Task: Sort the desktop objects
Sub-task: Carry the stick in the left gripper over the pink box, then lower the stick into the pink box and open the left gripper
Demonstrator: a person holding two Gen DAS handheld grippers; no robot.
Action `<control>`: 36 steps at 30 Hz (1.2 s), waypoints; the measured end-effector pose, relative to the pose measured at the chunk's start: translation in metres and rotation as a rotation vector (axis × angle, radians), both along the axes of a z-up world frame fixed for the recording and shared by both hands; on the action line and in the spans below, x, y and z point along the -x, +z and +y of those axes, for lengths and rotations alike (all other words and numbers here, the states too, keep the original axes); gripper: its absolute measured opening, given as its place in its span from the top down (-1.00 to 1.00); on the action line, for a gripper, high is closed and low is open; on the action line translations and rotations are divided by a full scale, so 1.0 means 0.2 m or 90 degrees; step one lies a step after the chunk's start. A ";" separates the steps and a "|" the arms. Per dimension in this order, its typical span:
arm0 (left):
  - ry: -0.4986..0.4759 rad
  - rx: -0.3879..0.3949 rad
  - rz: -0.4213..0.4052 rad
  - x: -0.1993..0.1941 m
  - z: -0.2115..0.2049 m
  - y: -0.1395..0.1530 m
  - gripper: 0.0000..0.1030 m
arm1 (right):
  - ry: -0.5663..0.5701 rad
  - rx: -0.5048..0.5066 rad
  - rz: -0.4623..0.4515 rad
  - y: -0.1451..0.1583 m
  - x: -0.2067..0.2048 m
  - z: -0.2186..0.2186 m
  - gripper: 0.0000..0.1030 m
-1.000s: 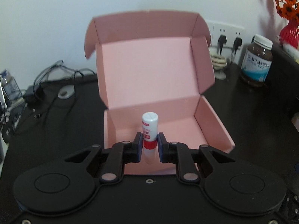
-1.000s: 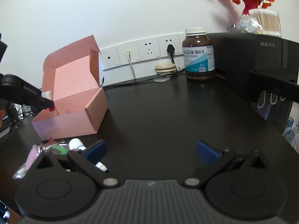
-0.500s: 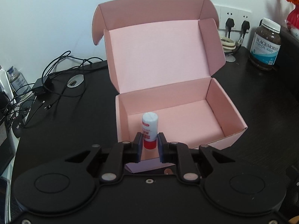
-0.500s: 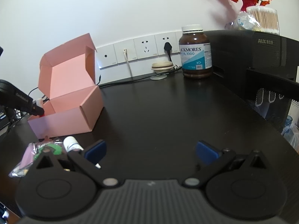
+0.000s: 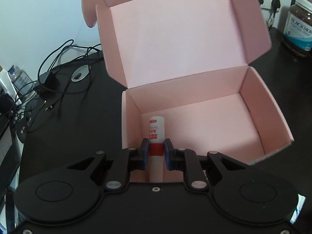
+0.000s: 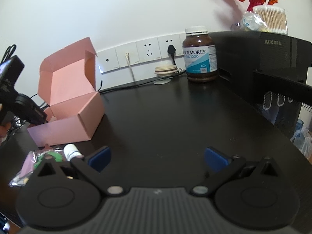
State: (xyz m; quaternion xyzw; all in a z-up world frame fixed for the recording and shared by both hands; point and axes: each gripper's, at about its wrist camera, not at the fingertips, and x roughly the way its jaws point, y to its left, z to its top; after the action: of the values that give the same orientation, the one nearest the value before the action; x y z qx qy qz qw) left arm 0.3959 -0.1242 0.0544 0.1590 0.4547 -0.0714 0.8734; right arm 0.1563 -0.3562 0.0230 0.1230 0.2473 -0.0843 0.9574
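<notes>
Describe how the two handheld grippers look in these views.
Both match: matte black plastic bodies with two round discs, scissor-like linkage arms on silver pivot pins, and blue pads on the fingers. The right gripper has a ribbed grey housing behind; the left gripper has small screws. No sleeves show.

The brown supplement jar (image 6: 200,55) standing on the dark surface (image 6: 175,120) by the wall carries a white-and-teal label that reads "CKMORES" — its first letters turned out of sight — with "OIL 1000" beneath; the smaller print on it is too fine to make out. The black appliance (image 6: 259,54) beside the jar shows "AUX" in pale letters near its top edge. The white tube (image 5: 155,136) with the red band bears red printed characters — too blurred to read.
</notes>
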 end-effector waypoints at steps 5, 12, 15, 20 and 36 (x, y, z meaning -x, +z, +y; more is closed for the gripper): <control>0.000 -0.014 0.005 -0.01 -0.01 -0.03 0.68 | -0.002 0.004 0.001 0.00 0.01 -0.01 -0.99; 0.007 -0.017 -0.003 0.00 -0.02 -0.05 0.68 | -0.003 0.006 -0.001 0.01 0.01 -0.01 -0.99; 0.013 -0.018 -0.010 0.03 -0.02 -0.05 0.68 | -0.004 0.003 -0.002 0.01 0.02 -0.02 -0.99; 0.022 -0.005 -0.030 0.08 -0.01 -0.06 0.68 | -0.001 0.003 -0.001 0.01 0.01 -0.01 -0.99; 0.014 0.055 -0.045 0.17 0.01 -0.05 0.64 | -0.004 0.013 0.007 0.04 0.02 0.02 -0.99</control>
State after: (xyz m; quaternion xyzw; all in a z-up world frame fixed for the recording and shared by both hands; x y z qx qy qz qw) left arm 0.3623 -0.1232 0.0437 0.1183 0.4219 -0.0760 0.8957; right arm 0.1513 -0.3519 0.0302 0.1133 0.2512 -0.0906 0.9570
